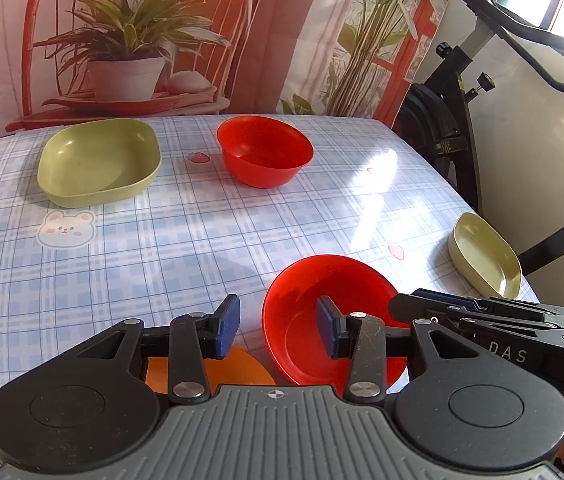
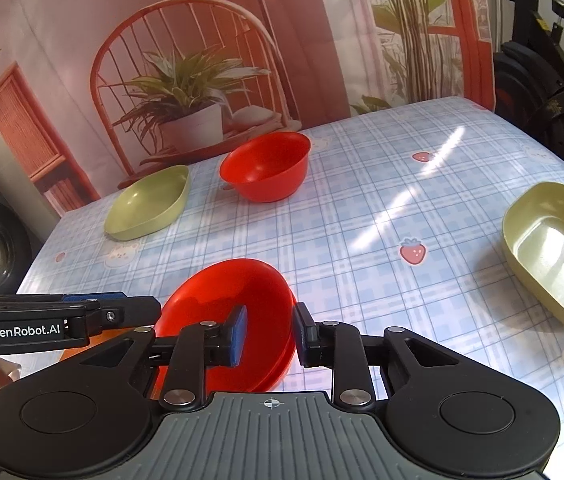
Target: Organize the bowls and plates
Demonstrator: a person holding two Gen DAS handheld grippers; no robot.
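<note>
Left gripper [image 1: 278,330] sits nearest the lens, level and pointing forward over the table [image 1: 162,240], jaws wide apart and straddling the near-left rim of the near red bowl [image 1: 322,320]: right pad inside, left pad outside, neither clearly touching. Right gripper [image 2: 270,334] comes in from the other side, also low and level, jaws partly apart across the same bowl's right rim, one pad inside, one outside; contact cannot be told. Bowl tilted toward the cameras. Orange plate [image 1: 238,368] lies flat just beside it, under the left gripper. Far side: green dish [image 1: 98,160] and second red bowl [image 1: 264,150], apart. Another green dish [image 2: 554,256] near the right edge.
</note>
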